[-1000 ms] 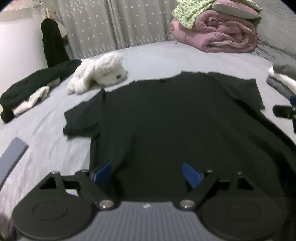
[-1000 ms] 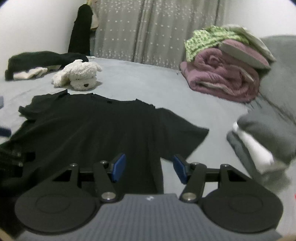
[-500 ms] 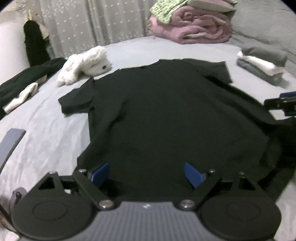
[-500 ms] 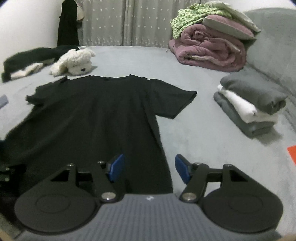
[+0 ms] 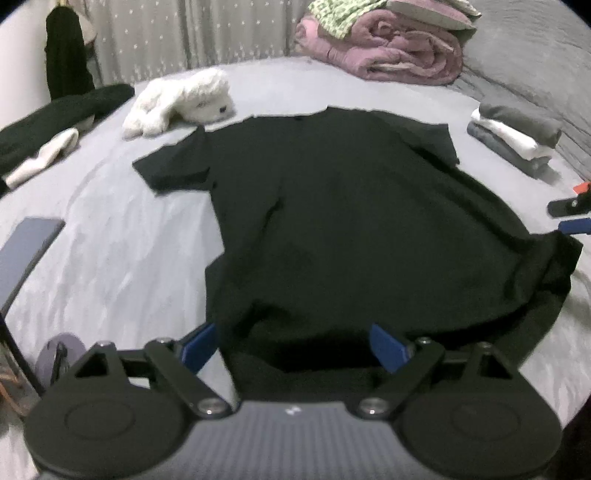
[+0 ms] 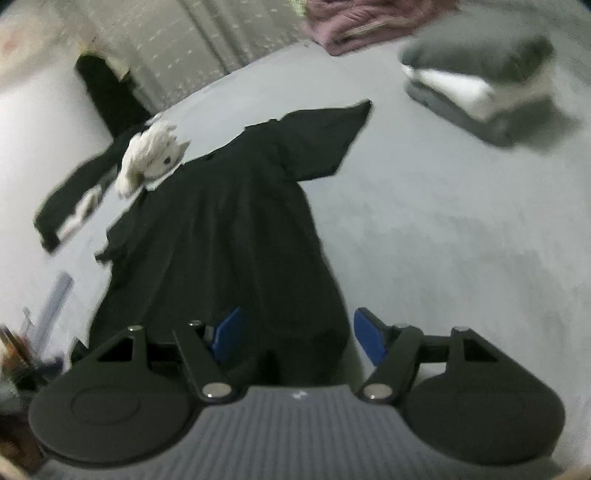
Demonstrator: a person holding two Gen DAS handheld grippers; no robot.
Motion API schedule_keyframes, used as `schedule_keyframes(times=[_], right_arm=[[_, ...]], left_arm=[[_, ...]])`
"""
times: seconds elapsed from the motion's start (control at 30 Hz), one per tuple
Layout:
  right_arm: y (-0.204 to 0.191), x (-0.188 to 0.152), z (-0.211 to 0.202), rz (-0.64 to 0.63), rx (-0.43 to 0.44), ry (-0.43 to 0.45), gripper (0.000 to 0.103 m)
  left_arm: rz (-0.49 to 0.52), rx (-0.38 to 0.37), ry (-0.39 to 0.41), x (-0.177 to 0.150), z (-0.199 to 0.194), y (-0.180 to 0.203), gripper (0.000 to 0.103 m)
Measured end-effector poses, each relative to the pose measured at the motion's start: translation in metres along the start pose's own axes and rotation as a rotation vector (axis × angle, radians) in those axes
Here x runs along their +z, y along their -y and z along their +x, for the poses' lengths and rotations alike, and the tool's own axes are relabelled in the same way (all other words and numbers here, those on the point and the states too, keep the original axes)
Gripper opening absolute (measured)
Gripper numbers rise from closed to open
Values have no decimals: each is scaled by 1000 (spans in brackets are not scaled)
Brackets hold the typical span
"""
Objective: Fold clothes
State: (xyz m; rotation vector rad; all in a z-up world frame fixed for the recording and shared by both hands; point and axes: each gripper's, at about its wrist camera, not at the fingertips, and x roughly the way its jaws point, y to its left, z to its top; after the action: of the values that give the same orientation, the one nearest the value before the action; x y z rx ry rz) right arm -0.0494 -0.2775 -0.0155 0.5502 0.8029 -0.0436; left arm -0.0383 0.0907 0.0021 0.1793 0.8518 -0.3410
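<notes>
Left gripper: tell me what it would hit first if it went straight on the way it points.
Most likely the black T-shirt spread on the bed. The left gripper is open and angled down at the hem, with cloth between its fingers; depth is hard to judge.

shirt hem point(image 5: 314, 365): hidden behind the left gripper's body
right gripper point(image 5: 570, 214): cut off by the frame edge in the left view
blankets point(image 6: 354, 22): cut off at the top, blurred in the right view
folded stack point(image 6: 476, 77): smeared, layers hard to separate
phone point(image 5: 26, 247): partly out of frame at the left
clutter point(image 6: 14, 362): too blurred to identify
</notes>
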Motion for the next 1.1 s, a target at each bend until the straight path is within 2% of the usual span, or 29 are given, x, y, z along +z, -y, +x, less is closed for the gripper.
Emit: schedule_keyframes(times=[0.1, 0.17, 0.27, 0.33, 0.4, 0.53, 0.6, 0.7, 0.8, 0.87, 0.93, 0.97, 1.0, 1.03, 1.07, 1.1], right_arm=[[17, 0, -8, 87, 34, -25, 70], [24, 2, -12, 131, 61, -56, 70], [19, 6, -23, 87, 62, -71, 68], [14, 6, -33, 43, 68, -76, 68], [10, 2, -41, 3, 68, -85, 68], [7, -15, -46, -85, 14, -128, 68], [8, -25, -45, -116, -13, -150, 68], [7, -32, -35, -159, -57, -171, 68], [4, -36, -20, -208, -90, -176, 68], [0, -38, -8, -243, -106, -171, 67], [-2, -41, 4, -279, -124, -173, 57], [-3, -44, 9, -297, -134, -184, 44], [-4, -48, 14, -314, -144, -195, 36], [-5, -50, 14, -329, -146, -199, 31], [-7, -51, 12, -344, -145, -200, 15], [-9, -52, 9, -359, -144, -201, 11]], left_arm=[[-9, -16, -45, -7, 1, -4, 86], [-44, -63, -94, -9, 3, -9, 78], [-114, -123, -140, -9, 3, -17, 64], [-143, -137, -158, -10, 1, -20, 64], [-143, -122, -171, -14, -1, -21, 64], [-163, -73, -179, -20, -2, -26, 64], [-187, -79, -172, -19, -5, -29, 64], [-202, -88, -178, -14, -2, -28, 64], [-195, -51, -213, -12, 11, -24, 63], [-194, -2, -231, -15, 20, -21, 45], [-193, 23, -216, -19, 20, -17, 42], [-192, 34, -208, -20, 20, -15, 36], [-193, 37, -201, -21, 19, -13, 31], [-200, 37, -199, -22, 16, -13, 14], [-207, 37, -198, -22, 13, -14, 7], [-215, 37, -197, -22, 10, -14, 6]])
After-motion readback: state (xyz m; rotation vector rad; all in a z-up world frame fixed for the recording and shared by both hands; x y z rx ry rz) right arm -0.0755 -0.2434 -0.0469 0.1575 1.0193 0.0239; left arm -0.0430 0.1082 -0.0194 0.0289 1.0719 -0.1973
